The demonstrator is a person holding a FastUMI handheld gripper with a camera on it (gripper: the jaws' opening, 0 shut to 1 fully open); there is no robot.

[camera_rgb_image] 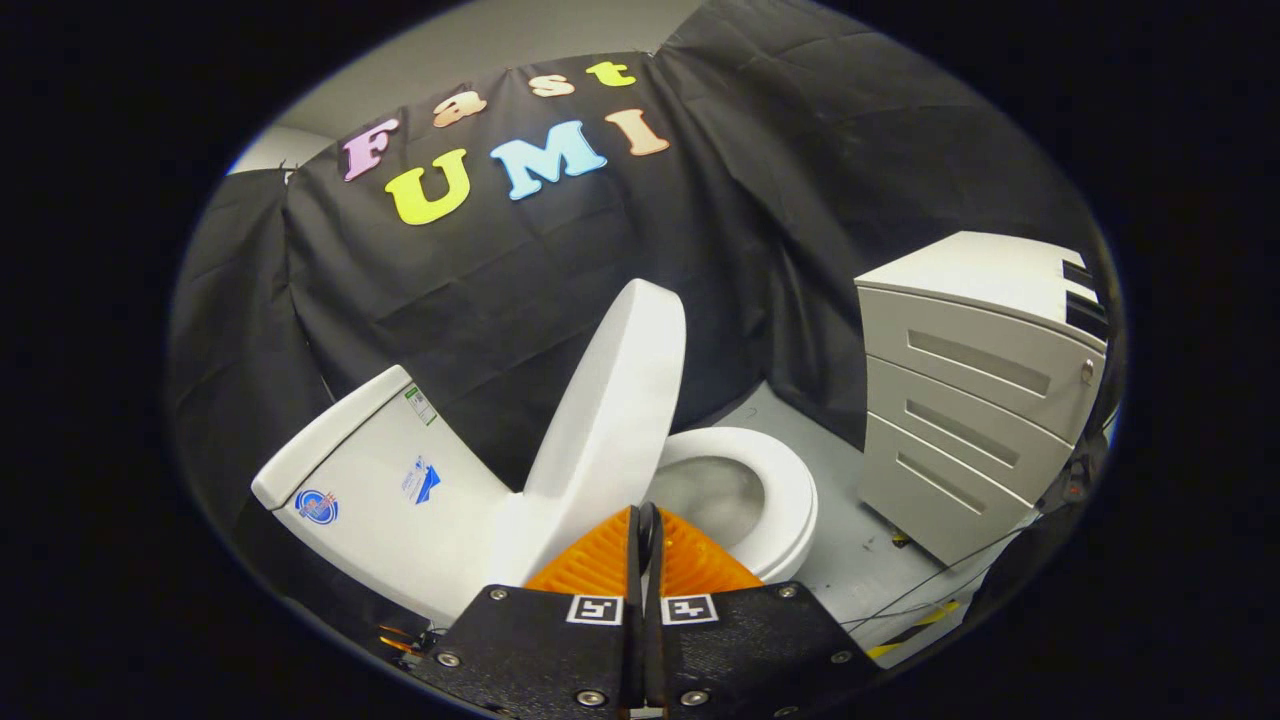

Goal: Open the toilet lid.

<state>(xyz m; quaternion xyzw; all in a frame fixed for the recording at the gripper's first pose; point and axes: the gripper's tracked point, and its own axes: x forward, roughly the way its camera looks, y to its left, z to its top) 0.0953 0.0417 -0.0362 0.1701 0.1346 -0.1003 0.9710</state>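
One toilet [420, 500], one toilet lid [610, 400], one seat [785, 500], one drawer cabinet [975, 390] with three drawer fronts. Lid white, smooth, oval, raised steeply, standing between cistern [345, 470] and bowl [710, 495], apart from cistern. Seat down, bowl interior exposed. Two stickers on cistern side, one label near its top. Tool [643, 520] clenched, fingers pressed together, grasping nothing; lid base just ahead of fingertips. Cabinet beside bowl on grey floor [850, 540]; cables by its foot.

The raised toilet lid [610, 400] is standing just ahead of the closed gripper [645, 530], blocking centre frame. Bare floor [830, 450] is lying open between the toilet seat [790, 500] and the drawer cabinet [960, 400] at right.
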